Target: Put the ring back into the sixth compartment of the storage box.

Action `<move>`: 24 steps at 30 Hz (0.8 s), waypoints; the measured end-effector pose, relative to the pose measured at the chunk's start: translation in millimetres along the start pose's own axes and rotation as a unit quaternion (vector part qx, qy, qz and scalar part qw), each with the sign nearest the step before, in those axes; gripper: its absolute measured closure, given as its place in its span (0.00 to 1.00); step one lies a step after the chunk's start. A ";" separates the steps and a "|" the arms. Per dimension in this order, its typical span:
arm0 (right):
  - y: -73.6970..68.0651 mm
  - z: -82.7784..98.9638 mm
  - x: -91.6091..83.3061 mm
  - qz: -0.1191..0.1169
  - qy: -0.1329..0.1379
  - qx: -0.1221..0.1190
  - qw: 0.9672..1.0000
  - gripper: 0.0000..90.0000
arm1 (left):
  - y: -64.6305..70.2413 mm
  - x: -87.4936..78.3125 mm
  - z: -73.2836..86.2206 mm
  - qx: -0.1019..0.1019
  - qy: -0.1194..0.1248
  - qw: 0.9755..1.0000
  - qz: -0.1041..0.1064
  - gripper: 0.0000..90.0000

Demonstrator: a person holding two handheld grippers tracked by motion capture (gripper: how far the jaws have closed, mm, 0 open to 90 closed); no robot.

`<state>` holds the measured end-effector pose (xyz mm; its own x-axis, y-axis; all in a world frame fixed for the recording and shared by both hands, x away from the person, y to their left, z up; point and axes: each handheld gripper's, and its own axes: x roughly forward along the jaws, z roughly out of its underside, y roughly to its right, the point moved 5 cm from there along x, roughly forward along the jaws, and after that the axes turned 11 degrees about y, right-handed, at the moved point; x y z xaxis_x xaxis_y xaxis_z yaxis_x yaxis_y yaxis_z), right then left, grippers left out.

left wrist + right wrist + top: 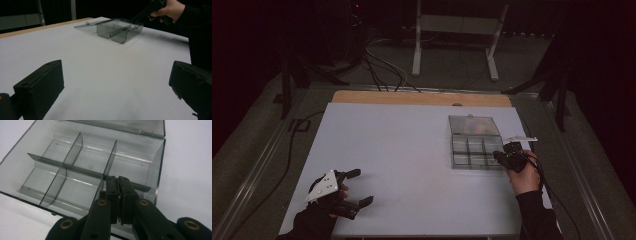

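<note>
Clear box (pixel 476 150) right of centre in the high view, on the white table (pixel 402 165), lid (pixel 474 125) laid open behind it. Right gripper (pixel 502 156) at the box's right edge, clenched, jaws pressed together over a lower-right compartment. Left gripper (pixel 357 187) lower left, released, jaws wide, well apart from the box.

box (pixel 82 157): clear smoky glossy plastic | table (pixel 402 150): matt white
</note>
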<state>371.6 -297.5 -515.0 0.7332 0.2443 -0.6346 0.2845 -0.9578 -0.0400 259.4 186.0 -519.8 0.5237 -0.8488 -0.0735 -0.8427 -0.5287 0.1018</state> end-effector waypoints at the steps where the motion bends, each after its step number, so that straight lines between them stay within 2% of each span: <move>1: 0.2 0.4 0.6 -0.001 0.000 0.000 1.000 0.96 | 0.0 0.0 0.0 0.000 0.000 1.000 0.000 0.01; 2: 0.6 0.7 1.1 0.000 0.000 0.001 1.000 0.95 | 0.0 -0.1 0.0 0.000 0.000 1.000 0.000 0.01; 4: 1.6 0.5 1.5 -0.003 0.005 0.003 1.000 0.85 | 0.0 -0.1 0.0 0.000 0.000 1.000 0.000 0.01; 6: 1.8 0.2 0.3 -0.005 0.005 0.005 1.000 0.81 | 0.0 0.0 0.1 0.000 0.000 1.000 0.000 0.01; 10: -0.3 -3.5 -5.2 -0.006 0.021 -0.002 1.000 0.67 | 0.0 0.3 0.3 -0.001 -0.001 1.000 0.000 0.01; 15: -3.5 -11.0 -12.4 -0.037 0.047 0.010 0.998 0.42 | 0.1 0.1 0.2 0.000 -0.001 1.000 0.000 0.01; 22: -7.3 -15.9 -18.2 -0.053 0.074 0.005 0.996 0.26 | 0.0 0.5 -0.1 -0.001 -0.001 1.000 -0.001 0.01; 24: -8.9 -16.2 -19.8 -0.064 0.074 0.003 0.995 0.23 | 0.0 1.4 -0.7 -0.001 0.001 1.000 -0.001 0.01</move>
<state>364.6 -291.3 -489.7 0.7744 0.3835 -0.5033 0.3776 -0.9183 -0.1187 260.2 184.8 -519.2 0.5248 -0.8482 -0.0716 -0.8418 -0.5296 0.1046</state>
